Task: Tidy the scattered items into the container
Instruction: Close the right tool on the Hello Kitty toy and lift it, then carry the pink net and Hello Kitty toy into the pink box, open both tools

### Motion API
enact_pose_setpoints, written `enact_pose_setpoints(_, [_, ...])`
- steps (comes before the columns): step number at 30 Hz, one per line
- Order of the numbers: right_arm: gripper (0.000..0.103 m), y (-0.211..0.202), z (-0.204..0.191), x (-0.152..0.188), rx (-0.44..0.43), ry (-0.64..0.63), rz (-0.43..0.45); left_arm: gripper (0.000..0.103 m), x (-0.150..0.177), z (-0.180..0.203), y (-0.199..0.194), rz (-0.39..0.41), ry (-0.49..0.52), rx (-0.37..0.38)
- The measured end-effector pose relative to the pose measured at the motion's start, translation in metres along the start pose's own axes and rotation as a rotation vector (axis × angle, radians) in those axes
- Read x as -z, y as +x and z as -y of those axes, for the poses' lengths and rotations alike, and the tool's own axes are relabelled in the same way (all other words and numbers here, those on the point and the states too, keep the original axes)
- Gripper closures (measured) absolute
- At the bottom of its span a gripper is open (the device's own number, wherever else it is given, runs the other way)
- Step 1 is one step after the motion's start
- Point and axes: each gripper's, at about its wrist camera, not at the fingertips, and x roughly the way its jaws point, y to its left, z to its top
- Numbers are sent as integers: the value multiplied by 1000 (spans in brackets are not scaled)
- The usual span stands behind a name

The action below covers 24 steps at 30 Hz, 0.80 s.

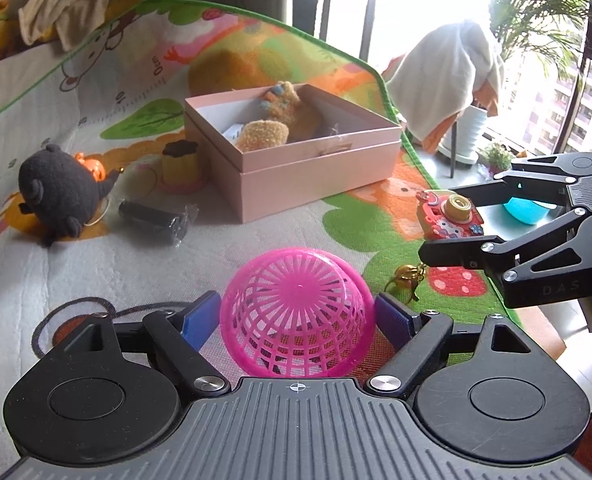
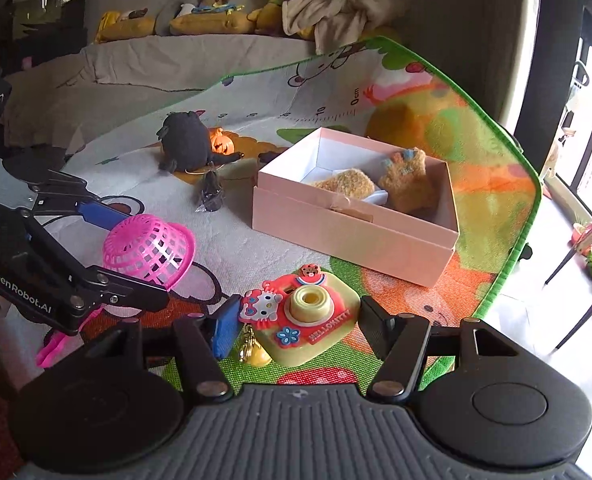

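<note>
My left gripper (image 1: 298, 316) is shut on an upturned pink plastic basket (image 1: 298, 312), also seen in the right wrist view (image 2: 149, 250). My right gripper (image 2: 296, 324) is shut on a Hello Kitty toy camera (image 2: 302, 316), seen from the side in the left wrist view (image 1: 450, 216), with a small gold bell (image 1: 406, 274) hanging under it. The open pink box (image 1: 316, 168) stands ahead on the play mat and holds orange fuzzy toys (image 1: 279, 120). It also shows in the right wrist view (image 2: 352, 232).
On the mat left of the box lie a black plush (image 1: 61, 192), an orange pumpkin toy (image 1: 93, 166), a yellow pudding toy (image 1: 179, 164) and a black wrapped cylinder (image 1: 153, 218). The mat's green edge (image 1: 416, 160) drops off at the right. A towel-draped chair (image 1: 452, 80) stands beyond.
</note>
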Motion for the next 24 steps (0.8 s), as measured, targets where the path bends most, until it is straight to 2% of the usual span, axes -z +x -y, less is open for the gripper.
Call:
enact_pose_setpoints(8, [40,-28,11,-19,58,-7,85,15,-16,17,-20,64,48,16])
enact_pose_setpoints(14, [40,-30,52,-67,99,61,193,15,-70,19,-20,182,107,1])
enact_pose_setpoints(18, [40,-6,93,-106,74,153,229,15,-126,10,11,252,106,1])
enact_pose_setpoints(22, [39,40,129,-129,40,238,219,14,-182,-4,61,271,74,-1])
enact_pose_setpoints(24, [22,66,145,-134,55,273,211,8,-199,-14,87,256,53,4])
